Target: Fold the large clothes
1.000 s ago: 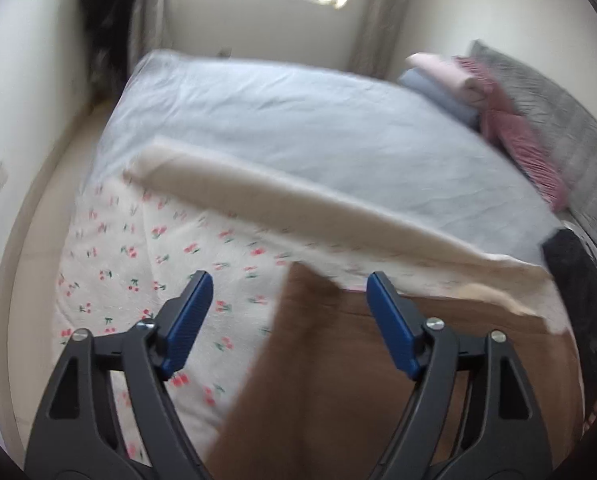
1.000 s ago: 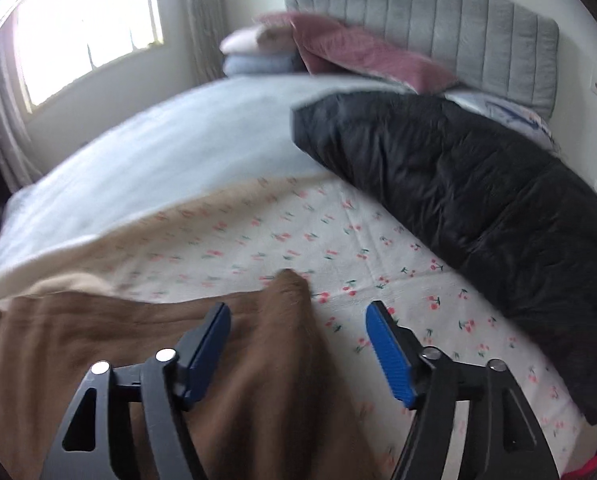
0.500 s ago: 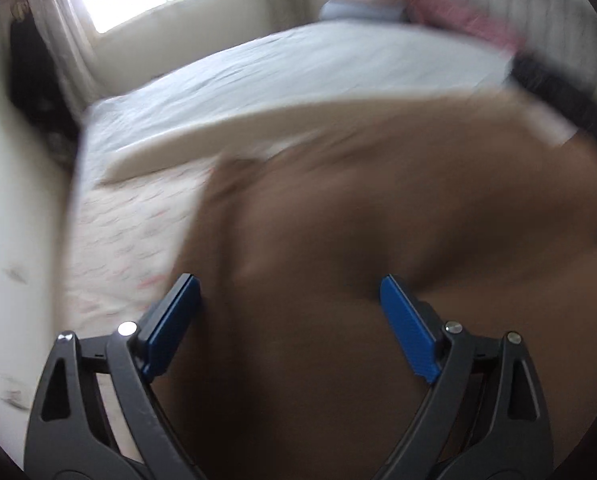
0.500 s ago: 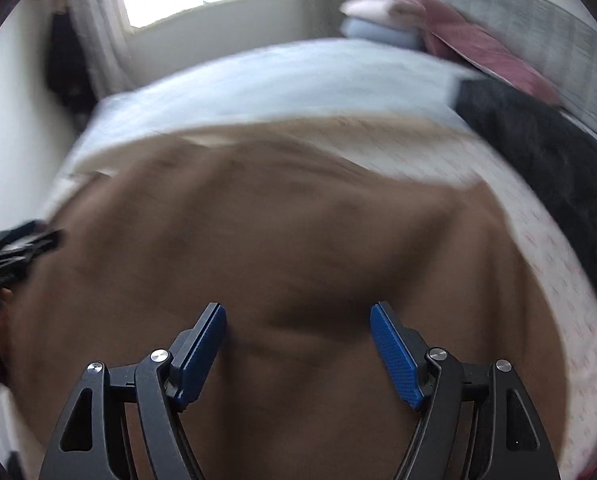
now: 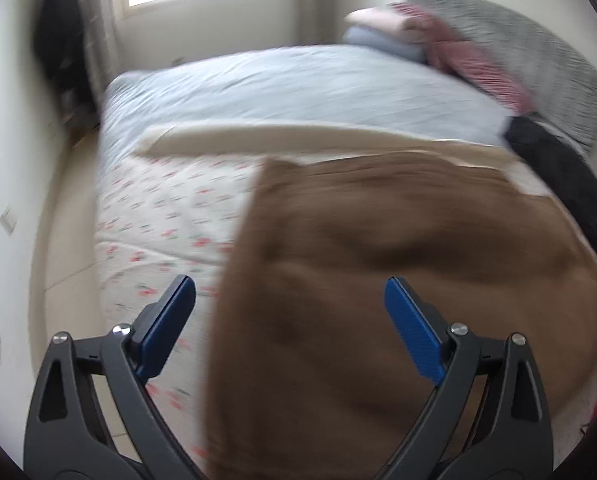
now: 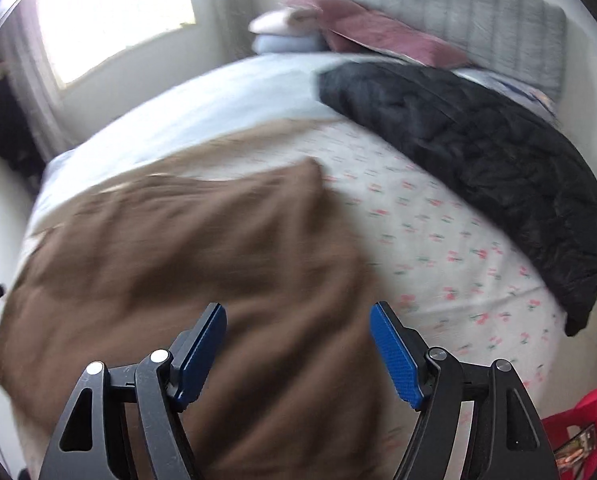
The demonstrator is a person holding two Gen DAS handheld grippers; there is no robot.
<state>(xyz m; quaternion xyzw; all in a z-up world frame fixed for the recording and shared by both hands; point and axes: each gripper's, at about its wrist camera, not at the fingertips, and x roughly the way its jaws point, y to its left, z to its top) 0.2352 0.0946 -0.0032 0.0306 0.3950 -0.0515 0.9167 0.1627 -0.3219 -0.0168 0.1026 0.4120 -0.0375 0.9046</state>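
Observation:
A large brown garment [image 5: 398, 280] lies spread on the floral sheet [image 5: 170, 216] at the near end of the bed; the right wrist view shows the same brown garment [image 6: 178, 264] a little rumpled. My left gripper [image 5: 290, 300] hangs open above its left edge, nothing between the blue pads [image 5: 170, 320]. Over the garment's right part my right gripper [image 6: 298, 328] is open too, its pads [image 6: 394, 356] clear of the cloth. Both views are blurred by motion.
A black quilted jacket [image 6: 478, 160] lies along the bed's right side. Pillows [image 6: 358, 28] and a grey headboard [image 6: 458, 20] are at the far end, a pale blue cover [image 5: 298, 84] beyond the garment. A red thing [image 6: 582, 412] sits at the bed's near right corner.
Both grippers swung across the bed and back, with the views sweeping over the brown garment. The left jaws have widened. The garment now lies spread wider than a second ago.

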